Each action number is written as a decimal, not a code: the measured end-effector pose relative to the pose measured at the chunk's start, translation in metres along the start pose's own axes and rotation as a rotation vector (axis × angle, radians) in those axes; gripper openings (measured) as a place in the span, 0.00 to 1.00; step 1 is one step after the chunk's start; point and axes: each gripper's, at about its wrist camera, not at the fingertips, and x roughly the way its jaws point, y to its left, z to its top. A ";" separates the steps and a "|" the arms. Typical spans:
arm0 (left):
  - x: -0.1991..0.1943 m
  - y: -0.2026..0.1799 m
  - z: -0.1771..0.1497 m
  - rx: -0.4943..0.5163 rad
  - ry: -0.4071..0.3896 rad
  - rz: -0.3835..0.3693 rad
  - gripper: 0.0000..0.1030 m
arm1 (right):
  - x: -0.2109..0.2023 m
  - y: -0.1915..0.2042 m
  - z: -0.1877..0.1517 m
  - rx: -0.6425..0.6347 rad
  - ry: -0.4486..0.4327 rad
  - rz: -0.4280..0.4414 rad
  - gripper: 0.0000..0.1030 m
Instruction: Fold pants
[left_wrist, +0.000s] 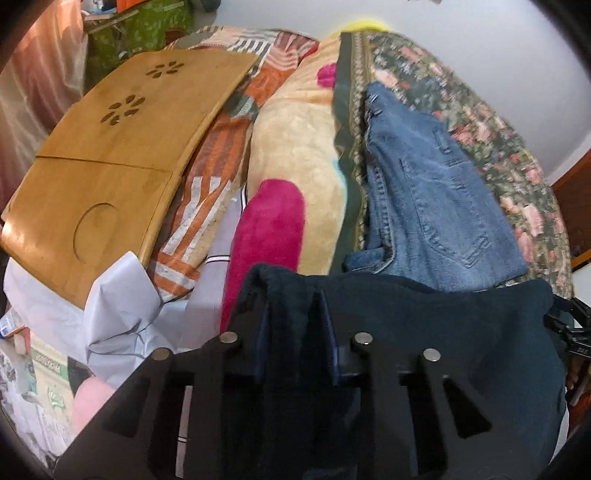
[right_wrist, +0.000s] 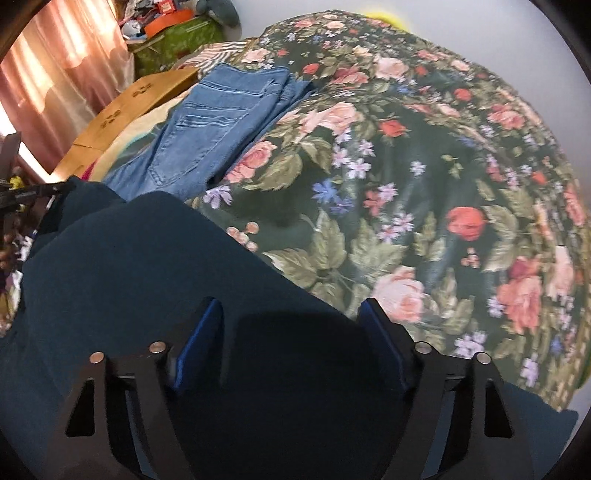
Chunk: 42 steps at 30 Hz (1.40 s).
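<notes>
Left gripper (left_wrist: 293, 314) pinching soft dark navy pants (left_wrist: 443, 332) fold.

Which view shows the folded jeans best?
Left wrist: the jeans lie near centre, pocket and seams clear, only the near edge hidden by the dark pants. Right wrist shows them off to the upper left, smaller.

Floral bedspread (right_wrist: 424, 177) bears blue jeans (right_wrist: 207, 136), dark pants (right_wrist: 155, 280)
</notes>
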 end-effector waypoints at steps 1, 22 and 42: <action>0.003 -0.001 0.001 0.004 0.012 0.014 0.23 | 0.001 -0.002 0.002 0.017 0.002 0.025 0.61; -0.113 -0.027 0.094 0.095 -0.310 0.226 0.11 | -0.095 0.045 0.076 -0.017 -0.330 -0.181 0.08; -0.153 0.022 -0.078 0.129 -0.256 0.229 0.11 | -0.125 0.134 -0.075 -0.085 -0.205 -0.069 0.08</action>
